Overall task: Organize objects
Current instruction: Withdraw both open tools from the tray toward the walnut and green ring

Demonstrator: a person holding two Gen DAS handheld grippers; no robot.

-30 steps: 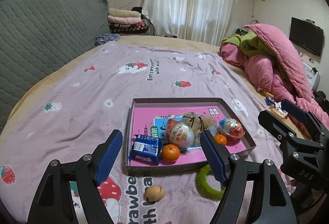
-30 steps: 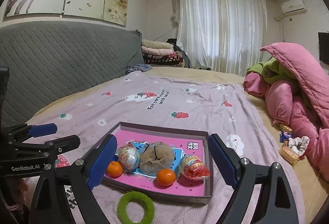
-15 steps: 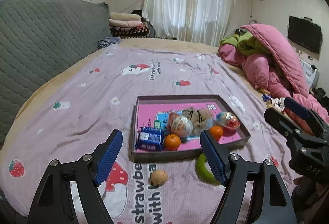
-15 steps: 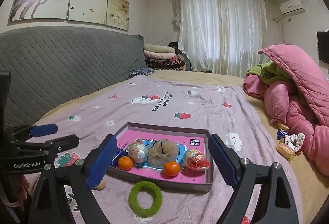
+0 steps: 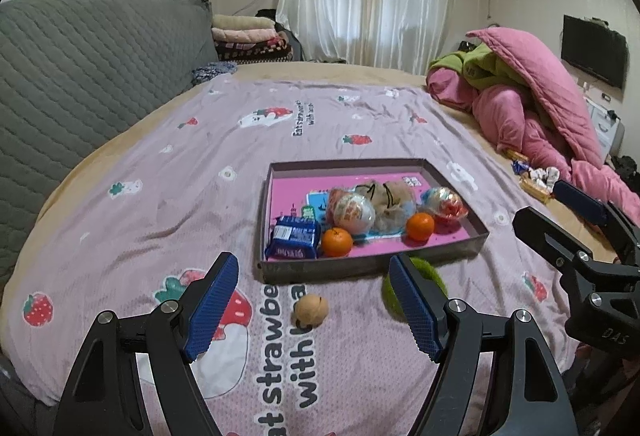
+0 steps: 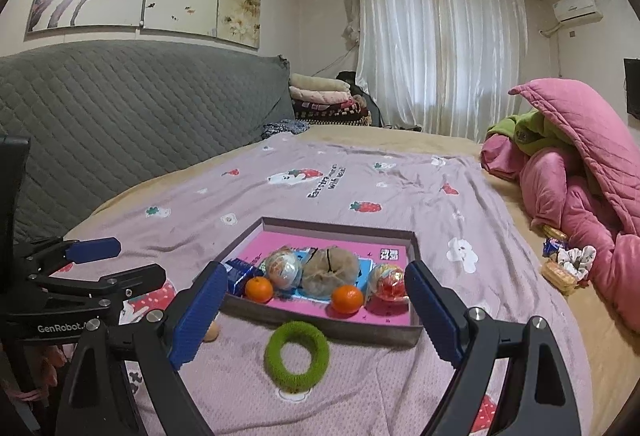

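A shallow grey tray point(image 5: 362, 268) point(image 6: 320, 328) with a pink floor lies on the bed. In it are a blue snack pack point(image 5: 294, 243), two oranges point(image 5: 337, 242) point(image 6: 347, 299), two clear toy capsules point(image 5: 350, 211) point(image 6: 387, 282) and a beige fluffy scrunchie point(image 5: 390, 200) point(image 6: 330, 270). In front of the tray lie a walnut point(image 5: 311, 309) and a green fuzzy ring point(image 6: 297, 354) point(image 5: 430, 274). My left gripper point(image 5: 314, 310) is open above the walnut, nothing between its fingers. My right gripper point(image 6: 314, 318) is open above the ring and the tray's front wall, empty.
The bed carries a lilac strawberry-print blanket point(image 5: 200, 164). A pink and green quilt heap point(image 5: 532, 96) lies at the right, with small snack packets point(image 6: 566, 264) beside it. A grey quilted headboard point(image 6: 120, 116) runs along the left. Folded blankets point(image 6: 324, 96) sit at the far end.
Both grippers have drawn back from the tray, which now looks smaller and farther. The walnut and the ring have come more fully into view. Both stay open.
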